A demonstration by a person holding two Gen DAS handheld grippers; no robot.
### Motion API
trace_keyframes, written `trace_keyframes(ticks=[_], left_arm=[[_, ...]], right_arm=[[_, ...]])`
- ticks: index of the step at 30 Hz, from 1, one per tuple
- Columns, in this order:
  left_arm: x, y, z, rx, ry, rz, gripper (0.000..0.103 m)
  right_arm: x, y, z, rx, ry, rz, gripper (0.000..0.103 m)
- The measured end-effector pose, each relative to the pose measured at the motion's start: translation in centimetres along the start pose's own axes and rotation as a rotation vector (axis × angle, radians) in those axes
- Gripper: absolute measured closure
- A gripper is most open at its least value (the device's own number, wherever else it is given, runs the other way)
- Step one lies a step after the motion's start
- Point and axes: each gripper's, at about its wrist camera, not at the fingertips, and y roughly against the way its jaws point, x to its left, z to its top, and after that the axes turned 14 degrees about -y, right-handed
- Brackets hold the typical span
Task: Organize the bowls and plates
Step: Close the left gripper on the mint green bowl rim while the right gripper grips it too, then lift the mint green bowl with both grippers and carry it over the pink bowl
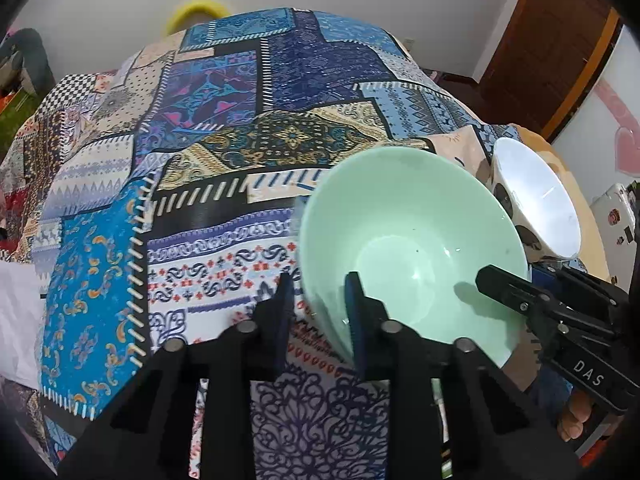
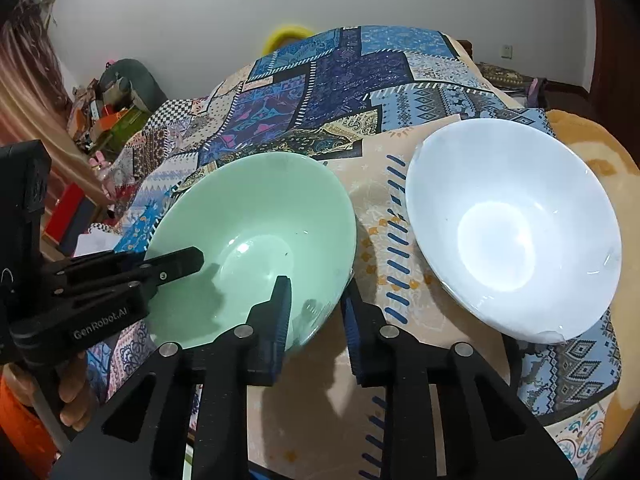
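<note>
Pinching the green bowl point(image 1: 412, 240) rim with both claws, left gripper point(image 1: 320, 308) and right gripper point(image 2: 316, 312), I keep it level.

Counting bowls first: I see two. One mint-green bowl point(image 2: 256, 248) at about nine o'clock of the right wrist view, one white bowl point(image 2: 516, 232) at three o'clock. That's the full count, two bowls, one of each colour. Plates: I count none in either view.

Tools: two in play, the left tool point(image 1: 318, 312) and the right tool point(image 2: 316, 308), each with two fingers, so four fingers altogether. Both reach the green bowl, one on each side of its rim.

Underneath, one patchwork cloth point(image 1: 224, 128). At twelve o'clock, past the cloth's far edge, one yellow ring-shaped thing point(image 1: 198, 10), too blurred for me to name.
</note>
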Motion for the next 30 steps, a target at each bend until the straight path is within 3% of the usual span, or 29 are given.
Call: trace_keyframes(ticks=[1, 13, 30], left_arm=[[-0.2, -0.1, 0.1, 0.001, -0.007, -0.006, 0.087], [-1.0, 1.3, -0.5, -0.008, -0.025, 0.014, 0.087], [-3.3, 11.3, -2.8, -0.135, -0.032, 0.025, 0.087]], right_arm=[[0.1, 0.0, -0.1, -0.001, 0.006, -0.008, 0.081], [1.2, 1.8, -0.5, -0.023, 0.045, -0.039, 0.082], [4.1, 8.2, -2.8, -0.103, 0.074, -0.014, 0.082]])
